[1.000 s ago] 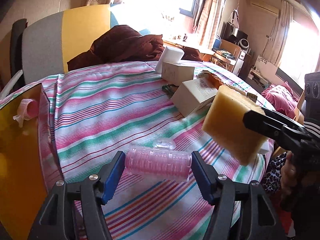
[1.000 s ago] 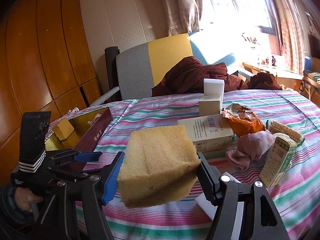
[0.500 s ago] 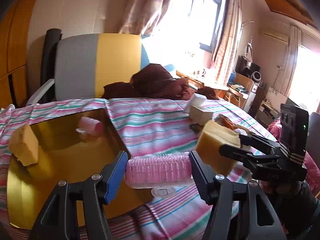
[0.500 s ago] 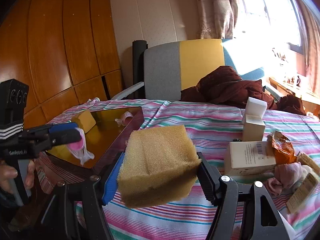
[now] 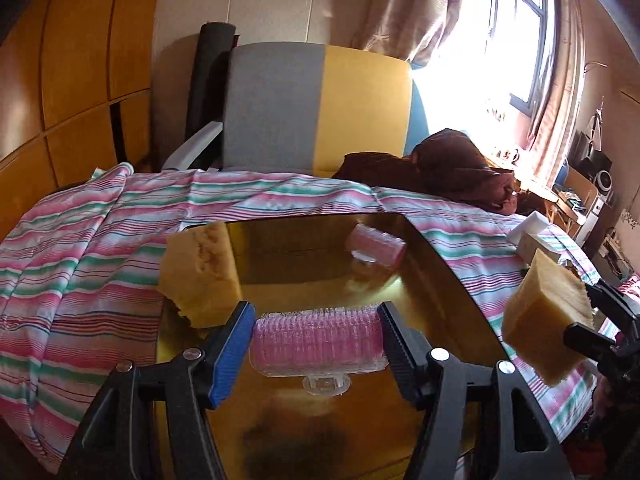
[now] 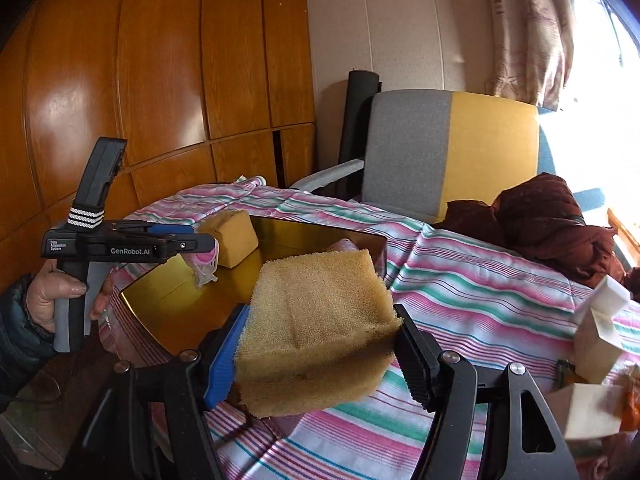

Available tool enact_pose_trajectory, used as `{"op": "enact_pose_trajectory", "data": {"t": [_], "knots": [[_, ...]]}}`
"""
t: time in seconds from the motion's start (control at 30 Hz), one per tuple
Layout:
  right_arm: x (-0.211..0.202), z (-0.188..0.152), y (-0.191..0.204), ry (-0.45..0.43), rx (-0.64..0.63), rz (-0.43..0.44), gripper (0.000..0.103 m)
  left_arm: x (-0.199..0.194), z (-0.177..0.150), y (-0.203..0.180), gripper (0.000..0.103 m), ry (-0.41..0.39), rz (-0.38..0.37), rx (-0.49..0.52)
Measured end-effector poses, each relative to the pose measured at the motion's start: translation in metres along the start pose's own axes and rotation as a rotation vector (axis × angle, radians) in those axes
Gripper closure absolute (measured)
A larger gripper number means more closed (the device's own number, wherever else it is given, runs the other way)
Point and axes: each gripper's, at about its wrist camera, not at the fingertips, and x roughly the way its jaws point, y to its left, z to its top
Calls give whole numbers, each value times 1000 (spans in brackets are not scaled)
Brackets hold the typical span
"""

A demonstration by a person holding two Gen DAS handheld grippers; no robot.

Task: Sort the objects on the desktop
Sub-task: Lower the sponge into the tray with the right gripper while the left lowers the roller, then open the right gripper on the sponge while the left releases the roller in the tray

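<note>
Both hand-held grippers have swung away from the cluttered side of the counter and now sit over the gold tray [image 5: 448, 276], which a second ago was only at the frame's edge. Left hand-held gripper [image 5: 316, 336] is clenched on a pink hair roller [image 5: 316, 342], carried end to end between its jaws and hanging above the tray's glossy floor. Right hand-held gripper [image 6: 320, 344] is clamped on a yellow sponge [image 6: 316, 320], visibly squashed at the sides, poised near the tray's near corner.

Already in the tray: a second sponge [image 5: 200, 272] leaning at the left wall and another pink roller [image 5: 376, 246] lying toward the back. White boxes [image 6: 596, 332] wait on the striped cloth [image 6: 460, 292] off to the right.

My read is that both items are about to be dropped in. Risks from here:
- the roller is round and the tray floor is slick, so a release from height could send it rolling or bouncing out
- the compressed sponge may spring back on release and hop off the low rim
- both grippers crowd the same tray, so they could knock each other or the leaning sponge
</note>
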Motion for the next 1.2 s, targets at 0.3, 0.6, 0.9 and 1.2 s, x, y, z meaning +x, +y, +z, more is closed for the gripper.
{"op": "enact_pose_trajectory", "data": {"t": [0.3, 0.6, 0.9, 1.2], "knots": [[74, 33, 13, 120, -60, 67, 33, 24, -11, 41, 39, 66, 67, -29], [137, 32, 9, 276, -88, 1, 31, 37, -4, 48, 37, 122, 107, 10], [131, 26, -6, 241, -26, 0, 24, 29, -11, 45, 35, 140, 102, -2], [78, 18, -12, 119, 80, 21, 17, 16, -18, 35, 34, 131, 123, 13]]}}
